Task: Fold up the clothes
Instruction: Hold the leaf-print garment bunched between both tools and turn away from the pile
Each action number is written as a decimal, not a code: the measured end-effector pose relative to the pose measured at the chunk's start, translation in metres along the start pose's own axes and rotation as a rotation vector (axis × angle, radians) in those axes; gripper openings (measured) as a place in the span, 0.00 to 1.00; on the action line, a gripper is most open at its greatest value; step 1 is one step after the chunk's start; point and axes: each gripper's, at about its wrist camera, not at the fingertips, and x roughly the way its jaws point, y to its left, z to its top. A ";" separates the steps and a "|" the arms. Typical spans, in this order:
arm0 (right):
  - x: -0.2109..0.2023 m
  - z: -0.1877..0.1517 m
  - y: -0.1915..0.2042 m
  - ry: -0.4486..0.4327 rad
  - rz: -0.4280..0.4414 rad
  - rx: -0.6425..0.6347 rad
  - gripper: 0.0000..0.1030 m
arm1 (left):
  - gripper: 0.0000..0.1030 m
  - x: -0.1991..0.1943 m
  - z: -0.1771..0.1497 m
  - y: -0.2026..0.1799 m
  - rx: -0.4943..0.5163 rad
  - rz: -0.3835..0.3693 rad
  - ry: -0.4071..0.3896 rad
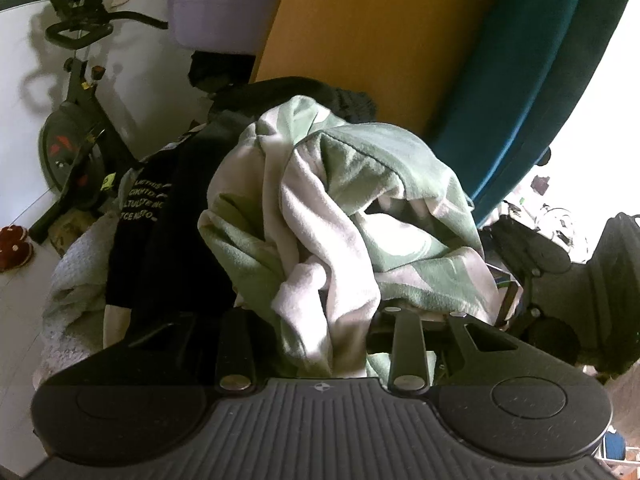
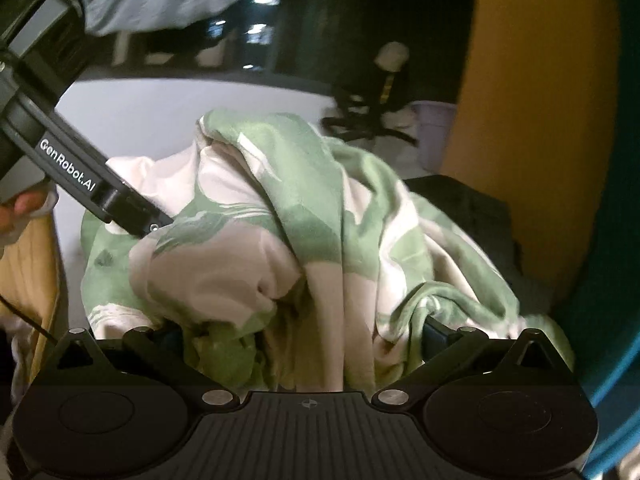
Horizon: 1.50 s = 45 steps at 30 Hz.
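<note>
Left wrist view, scanning left to right: exercise bike (image 1: 76,128) by the white wall, lilac tub (image 1: 218,12) above it, black tee with white print (image 1: 160,216) on the pile, then the green-and-white garment (image 1: 340,208) bunched on top, dead centre. Left gripper (image 1: 320,320) has cloth running down between its fingers; fingertips are buried, so I can't tell how wide it stands or whether it's actually pinching. Further right: yellow panel (image 1: 380,40), teal cushion (image 1: 520,80). Right wrist view, same sweep: the left unit's body (image 2: 80,176) comes in from the upper left, a hand (image 2: 20,212) on it, and its nose sinks into the garment (image 2: 280,220). Right gripper (image 2: 304,332) stands wide, linkage arms splayed, fabric heaped in the gap, nothing clamped that I can see. Black clothes (image 2: 472,216) sit behind, to the right. My read: garment isn't separated from the pile yet, no fold started. To do this step well: don't close on a wad. Find one edge layer, hem or shoulder seam; the two grips should land well apart on that same edge. Lift until it hangs free of the black tee, shake out, then lay flat. Grabbing the middle bunch will likely drag neighbours along.
</note>
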 end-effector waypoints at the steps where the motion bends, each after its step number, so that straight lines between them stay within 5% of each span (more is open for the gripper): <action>1: 0.004 0.000 -0.002 0.008 0.028 0.006 0.99 | 0.34 0.001 -0.001 0.001 -0.005 0.005 0.001; 5: 0.011 -0.004 -0.002 0.015 0.089 0.093 0.98 | 0.34 0.002 -0.004 0.007 -0.039 0.010 -0.001; 8: 0.007 -0.006 0.010 -0.001 0.101 0.118 0.65 | 0.33 -0.001 -0.005 0.007 -0.042 0.015 -0.001; 9: 0.004 -0.007 0.013 -0.002 0.110 0.127 0.47 | 0.32 -0.002 -0.005 0.006 -0.038 0.017 -0.001; 12: -0.006 -0.005 0.025 -0.008 0.084 0.134 0.40 | 0.30 -0.005 -0.005 0.002 -0.024 0.020 -0.001; 18: -0.026 0.006 0.030 -0.029 0.046 0.191 0.37 | 0.29 -0.020 0.000 -0.022 0.055 0.053 -0.037; 45: -0.067 0.026 0.060 -0.059 -0.024 0.180 0.37 | 0.29 -0.064 -0.004 -0.031 0.001 -0.001 -0.109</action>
